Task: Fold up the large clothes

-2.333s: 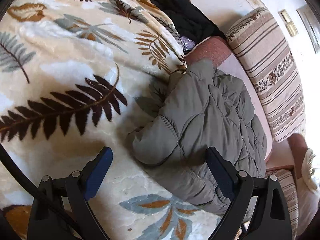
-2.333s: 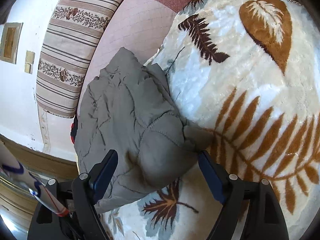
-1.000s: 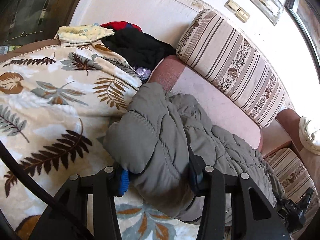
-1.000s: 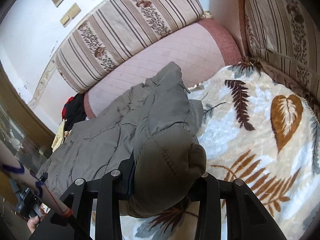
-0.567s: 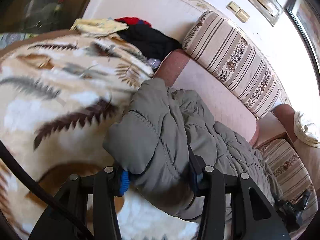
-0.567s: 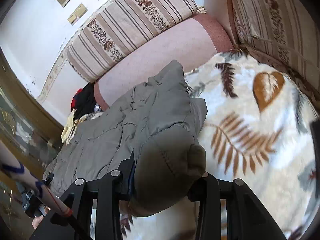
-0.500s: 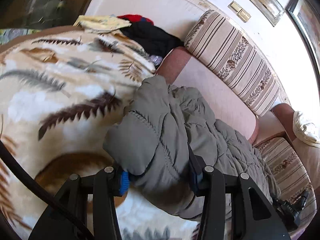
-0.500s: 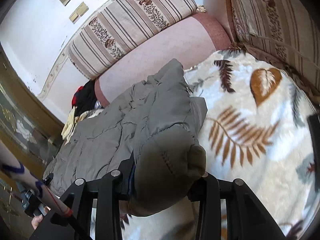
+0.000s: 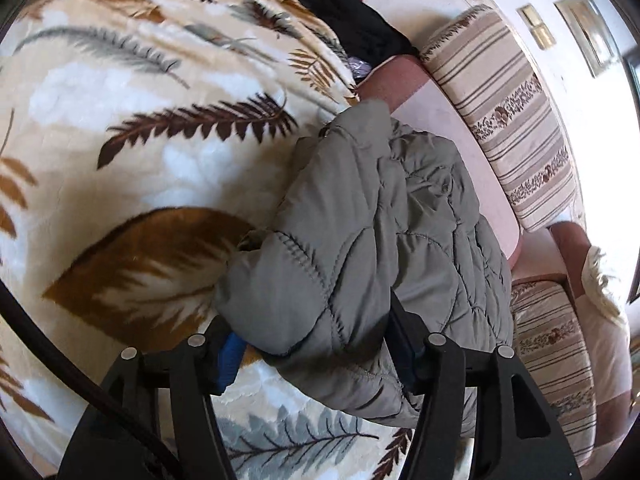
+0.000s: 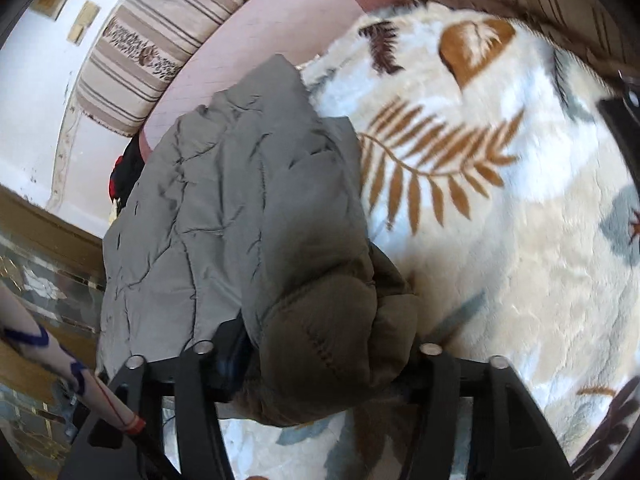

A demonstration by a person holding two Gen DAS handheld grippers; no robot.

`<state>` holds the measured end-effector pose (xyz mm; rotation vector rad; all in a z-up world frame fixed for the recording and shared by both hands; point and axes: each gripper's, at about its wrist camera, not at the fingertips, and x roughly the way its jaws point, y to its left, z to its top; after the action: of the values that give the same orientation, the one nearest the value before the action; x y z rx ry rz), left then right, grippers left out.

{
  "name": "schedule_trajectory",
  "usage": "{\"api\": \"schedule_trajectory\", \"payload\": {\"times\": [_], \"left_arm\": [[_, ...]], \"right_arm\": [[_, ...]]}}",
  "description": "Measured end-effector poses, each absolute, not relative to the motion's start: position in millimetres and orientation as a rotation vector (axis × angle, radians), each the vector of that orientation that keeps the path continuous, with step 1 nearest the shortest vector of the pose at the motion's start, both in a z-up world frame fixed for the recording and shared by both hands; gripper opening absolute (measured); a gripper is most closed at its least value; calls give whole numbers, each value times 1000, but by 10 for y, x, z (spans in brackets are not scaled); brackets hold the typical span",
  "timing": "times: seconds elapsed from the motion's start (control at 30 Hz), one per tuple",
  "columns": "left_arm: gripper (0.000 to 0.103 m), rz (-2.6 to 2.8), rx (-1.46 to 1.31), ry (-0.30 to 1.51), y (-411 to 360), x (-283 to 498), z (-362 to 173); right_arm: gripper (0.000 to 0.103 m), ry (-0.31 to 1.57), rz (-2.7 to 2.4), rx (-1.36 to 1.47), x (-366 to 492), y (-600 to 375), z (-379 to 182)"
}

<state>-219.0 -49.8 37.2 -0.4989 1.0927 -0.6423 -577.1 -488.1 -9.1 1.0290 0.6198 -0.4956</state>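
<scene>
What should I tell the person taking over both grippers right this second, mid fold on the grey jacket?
Left gripper: shut on a padded corner of the grey quilted jacket.
Right gripper: shut on another bunched corner of the same jacket.
Jacket: held at both ends over the leaf-print blanket, its far part lying toward the pink seat cushion.
Done: both corners gripped, jacket partly doubled over.
Left: lay it flat, finish the fold, release. A pile of other clothes sits at the blanket's far end.

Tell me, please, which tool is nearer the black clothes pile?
Left. The left tool grips the jacket at the end nearer the black clothes pile; the right tool grips the far end.
</scene>
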Motion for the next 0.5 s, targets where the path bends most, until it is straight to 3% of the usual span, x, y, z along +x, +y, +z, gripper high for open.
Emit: {"api": "schedule_trajectory", "payload": {"times": [0.27, 0.4, 0.5], "left_arm": [[60, -611, -591, 1096, -185, -2230, 391], [60, -489, -565, 989, 47, -2295, 551], [60, -430, -505, 890, 66, -2363, 718]], "right_arm": [[66, 599, -473, 1068, -6033, -4858, -14], [66, 559, -541, 1059, -6229, -4860, 84], [66, 498, -688, 884, -6320, -4767, 372]]}}
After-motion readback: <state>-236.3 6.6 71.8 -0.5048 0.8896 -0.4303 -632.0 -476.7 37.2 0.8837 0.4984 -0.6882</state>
